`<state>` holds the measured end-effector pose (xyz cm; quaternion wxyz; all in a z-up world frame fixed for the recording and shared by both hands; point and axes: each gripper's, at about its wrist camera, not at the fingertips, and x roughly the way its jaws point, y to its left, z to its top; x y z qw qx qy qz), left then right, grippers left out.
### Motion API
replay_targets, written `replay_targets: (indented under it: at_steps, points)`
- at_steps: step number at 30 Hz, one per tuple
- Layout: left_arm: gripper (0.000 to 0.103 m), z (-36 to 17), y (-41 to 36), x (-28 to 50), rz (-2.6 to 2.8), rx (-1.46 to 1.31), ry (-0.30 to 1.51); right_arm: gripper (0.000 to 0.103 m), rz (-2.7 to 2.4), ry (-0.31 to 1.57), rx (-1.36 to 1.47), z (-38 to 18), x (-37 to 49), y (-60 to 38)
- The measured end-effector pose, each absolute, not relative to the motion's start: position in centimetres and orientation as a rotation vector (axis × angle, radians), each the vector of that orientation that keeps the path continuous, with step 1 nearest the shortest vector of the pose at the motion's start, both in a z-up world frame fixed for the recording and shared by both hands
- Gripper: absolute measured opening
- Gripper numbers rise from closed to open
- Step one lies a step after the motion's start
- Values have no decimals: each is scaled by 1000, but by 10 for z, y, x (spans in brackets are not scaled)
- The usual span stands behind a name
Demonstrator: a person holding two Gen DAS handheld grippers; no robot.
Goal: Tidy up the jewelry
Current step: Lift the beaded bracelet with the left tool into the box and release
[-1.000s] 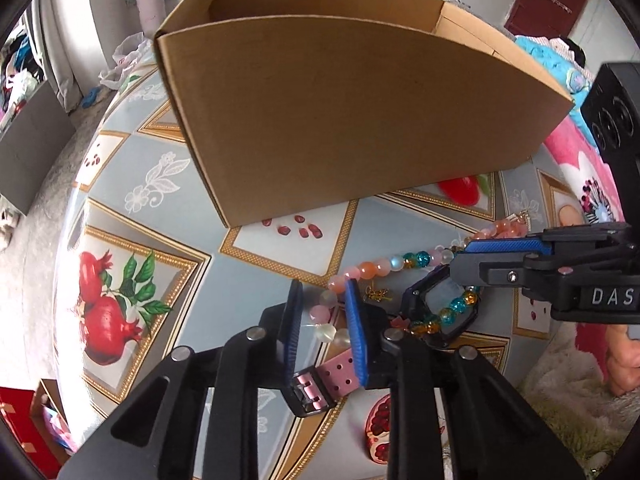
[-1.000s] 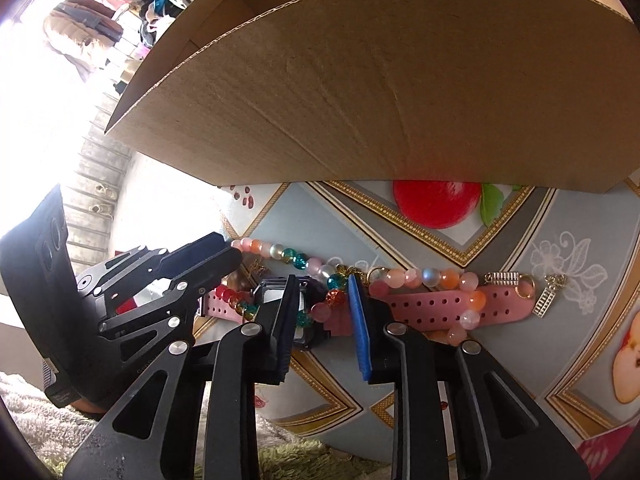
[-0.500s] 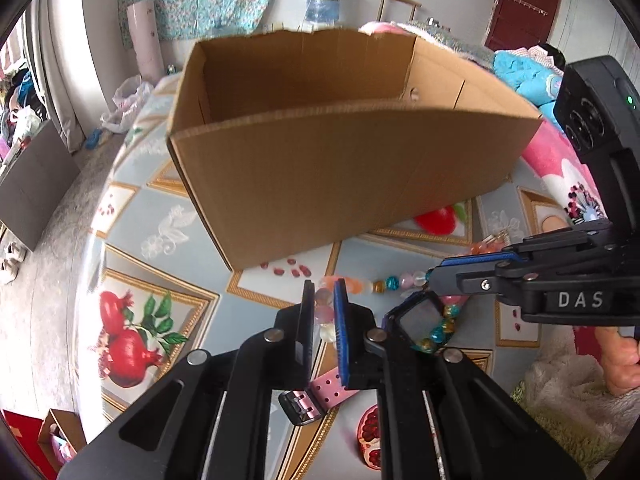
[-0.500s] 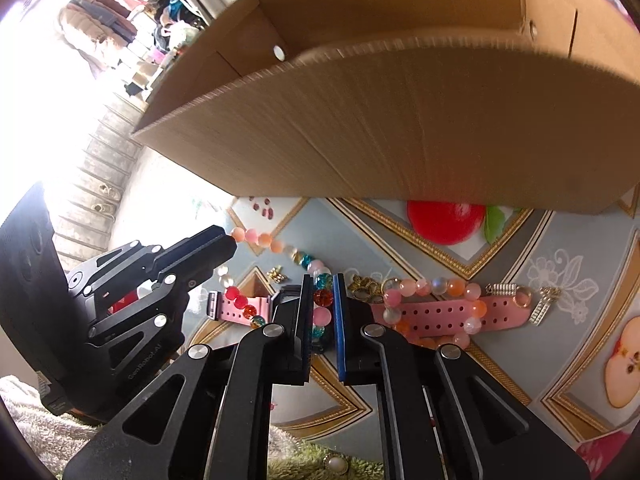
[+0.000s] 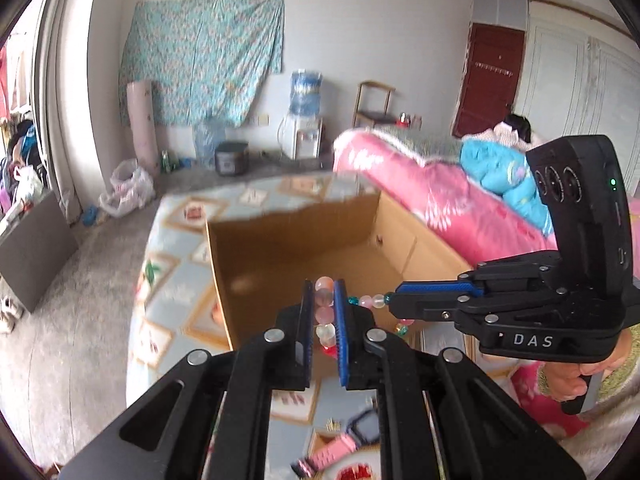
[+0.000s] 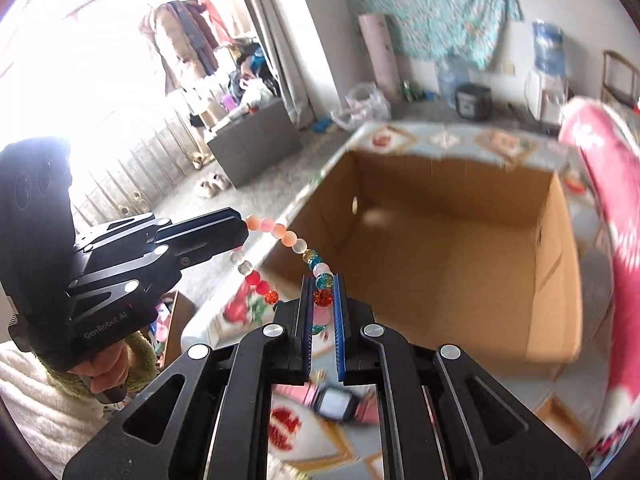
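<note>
both grippers pinch one bead string so it hangs between them and does not tangle. the left gripper is closed on pale pink and white beads, and the right gripper is closed on red and teal ones. the string is up in the air, just near the open cardboard box, likely so it can drop inside. a pink watch lies on the table below.
</note>
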<state>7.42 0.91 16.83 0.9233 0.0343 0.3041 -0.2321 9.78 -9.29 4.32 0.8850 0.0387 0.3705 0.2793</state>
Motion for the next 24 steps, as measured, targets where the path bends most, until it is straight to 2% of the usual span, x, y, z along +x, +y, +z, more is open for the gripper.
replay_targets:
  at_steps: [4,10,15,18,19,21,23,24]
  points:
    - [9,172,-1,126,-445,117,633,7,610,824,104,41,168,-95]
    - [9,122,-27,237,-423,183,884,7,613,1099,159,-8,288,-91]
    - [9,73,-38,290,-365,255,1048,7,594,1269,174,-51,331,-85]
    - [10,59,-41,305,-339,303,1083,9,569,1306,161,-64,346,-81]
    - [10,58,-41,308,-330,310,1089,13,559,1306,151,-65,347,-81]
    - [10,59,-37,307,-315,306,1079,14,539,1291,139,-64,349,-81]
    - [17,66,-35,303,-317,299,1059,17,542,1263,135,-59,346,-81]
    - [25,70,-34,302,-317,294,1048,18,543,1244,135,-54,341,-83]
